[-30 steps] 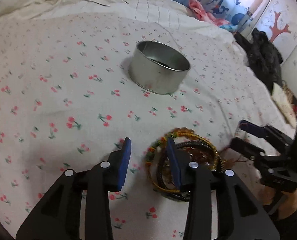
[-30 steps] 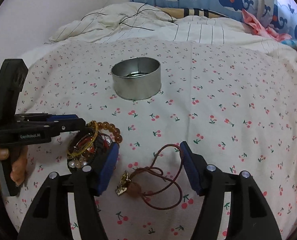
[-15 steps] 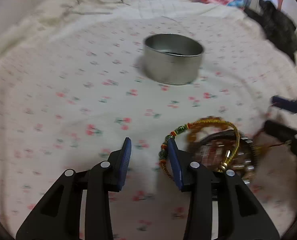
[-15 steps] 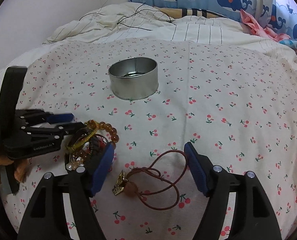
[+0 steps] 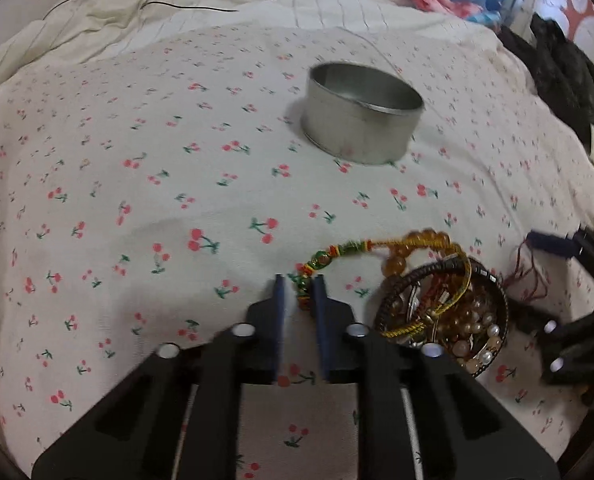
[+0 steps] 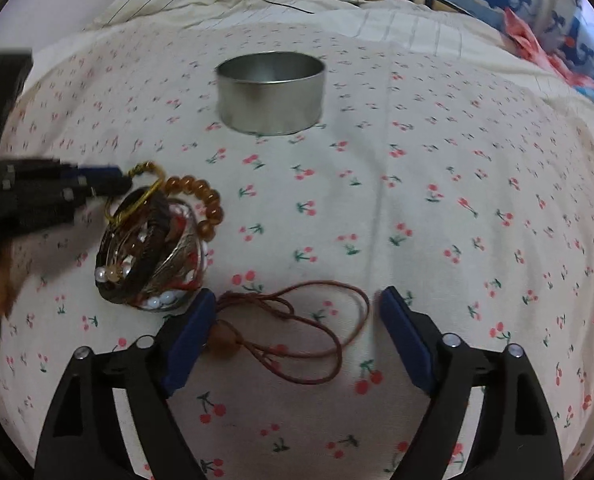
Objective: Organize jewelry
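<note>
Left tongs (image 5: 299, 286) have just been closing and are now pinching the green-beaded end of the bead string (image 5: 325, 258), which is trailing out from the bracelet pile (image 5: 443, 312) on the bed (image 5: 137, 184). Right tongs (image 6: 293, 304) have just been opening and are sitting spread over the brown cord (image 6: 297, 332), pads not touching it yet. So one piece looks ready to be lifted, and I'm guessing it's heading for the tin (image 5: 363, 120), which is sitting well apart, farther up the bed.
</note>
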A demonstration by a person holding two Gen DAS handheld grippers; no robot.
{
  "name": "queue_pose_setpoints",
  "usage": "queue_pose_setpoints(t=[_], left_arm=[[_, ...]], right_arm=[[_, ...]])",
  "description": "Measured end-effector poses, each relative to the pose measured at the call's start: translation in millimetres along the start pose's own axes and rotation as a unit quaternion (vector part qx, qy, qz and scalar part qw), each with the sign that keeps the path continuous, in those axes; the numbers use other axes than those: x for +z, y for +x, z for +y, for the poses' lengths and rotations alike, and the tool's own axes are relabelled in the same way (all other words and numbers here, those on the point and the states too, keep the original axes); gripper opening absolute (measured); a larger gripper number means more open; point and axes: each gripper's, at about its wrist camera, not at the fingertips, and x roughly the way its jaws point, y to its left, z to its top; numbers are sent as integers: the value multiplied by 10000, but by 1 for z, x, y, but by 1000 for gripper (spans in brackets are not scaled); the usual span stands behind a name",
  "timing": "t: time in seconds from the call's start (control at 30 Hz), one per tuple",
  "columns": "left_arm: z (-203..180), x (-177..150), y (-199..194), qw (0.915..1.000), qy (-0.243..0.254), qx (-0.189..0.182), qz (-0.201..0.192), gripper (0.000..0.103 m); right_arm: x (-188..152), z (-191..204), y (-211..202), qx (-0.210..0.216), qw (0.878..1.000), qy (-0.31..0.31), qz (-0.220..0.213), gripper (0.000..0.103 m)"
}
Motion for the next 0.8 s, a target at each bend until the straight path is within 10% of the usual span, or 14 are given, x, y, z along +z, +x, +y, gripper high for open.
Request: queue_pose_setpoints(t=[0.03,0.17,0.27,0.7,0.73,0.8], left_arm=[[3,-1,-5,9999,-121,-21,-108,7],[24,3,-28,9968,-605,36,-527,7],[45,6,-33,9925,-1046,-113,-618,6],[52,-5,12,9884,-1444,-448,152,11],[51,-4,12,9884,-1438,-472,152,16],[50,-5,11,9895,-1419,-276,68,27]], right_arm=[[-1,0,0,42,10000,-13,-12,78],[-1,-7,-4,243,9995,196,-38,8],[2,-14,-11,256,9987,385,-236,6],[8,-33,-26,382,9931,891,-655,6],[7,-35,-23,438,9929,955,-563,15],[6,-35,-18,329,9925,1054,-521,71]])
